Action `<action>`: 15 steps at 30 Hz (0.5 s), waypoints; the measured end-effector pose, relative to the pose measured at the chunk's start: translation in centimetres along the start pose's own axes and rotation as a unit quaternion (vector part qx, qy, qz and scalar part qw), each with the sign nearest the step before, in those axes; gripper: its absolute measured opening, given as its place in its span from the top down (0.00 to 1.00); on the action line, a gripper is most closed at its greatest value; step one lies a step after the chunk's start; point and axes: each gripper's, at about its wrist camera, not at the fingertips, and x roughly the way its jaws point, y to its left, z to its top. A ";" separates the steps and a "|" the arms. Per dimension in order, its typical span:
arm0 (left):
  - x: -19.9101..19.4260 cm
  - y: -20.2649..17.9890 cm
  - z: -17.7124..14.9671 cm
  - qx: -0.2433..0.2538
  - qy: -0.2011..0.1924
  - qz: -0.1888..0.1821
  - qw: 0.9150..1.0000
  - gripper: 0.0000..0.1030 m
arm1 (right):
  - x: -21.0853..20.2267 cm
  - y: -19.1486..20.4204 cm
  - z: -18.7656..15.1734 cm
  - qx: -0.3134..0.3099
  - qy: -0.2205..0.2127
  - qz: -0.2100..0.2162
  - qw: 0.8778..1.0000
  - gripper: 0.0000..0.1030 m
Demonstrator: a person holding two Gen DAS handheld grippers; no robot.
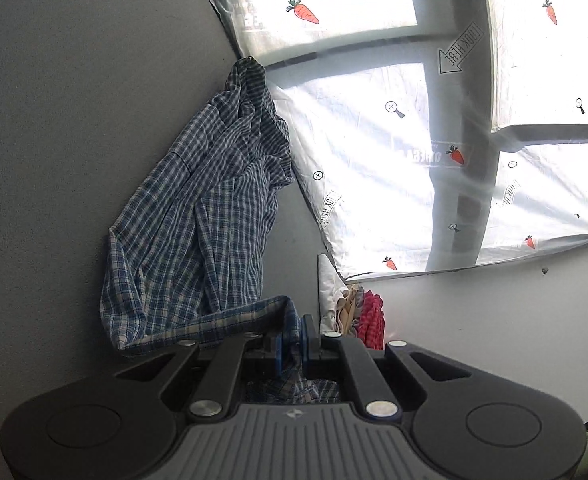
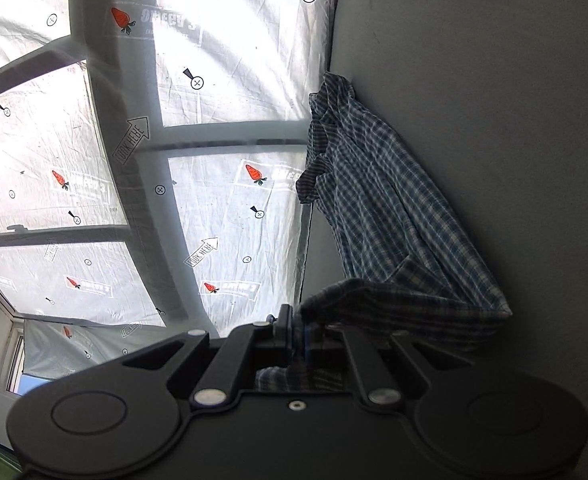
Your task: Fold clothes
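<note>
A blue and white checked shirt point(image 1: 197, 216) lies stretched over the grey table point(image 1: 61, 160), its collar end reaching the far edge. My left gripper point(image 1: 292, 344) is shut on one edge of the shirt, with cloth bunched between its blue pads and trailing back under the fingers. In the right wrist view the same shirt point(image 2: 382, 208) runs along the grey table point(image 2: 494, 120). My right gripper point(image 2: 298, 334) is shut on another edge of it, the fabric pulled taut to a fold at the right.
A white curtain with carrot prints point(image 1: 374, 160) covers a bright window behind the table, also the curtain point(image 2: 221, 200) in the right view. A small heap of pink, beige and white clothes point(image 1: 358, 312) lies just right of my left gripper, against the pale wall point(image 1: 494, 320).
</note>
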 end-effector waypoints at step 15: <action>8.9 3.5 7.4 -0.048 -0.012 0.038 0.998 0.92 | 7.9 -3.7 7.6 0.059 -0.018 -0.054 0.997 0.94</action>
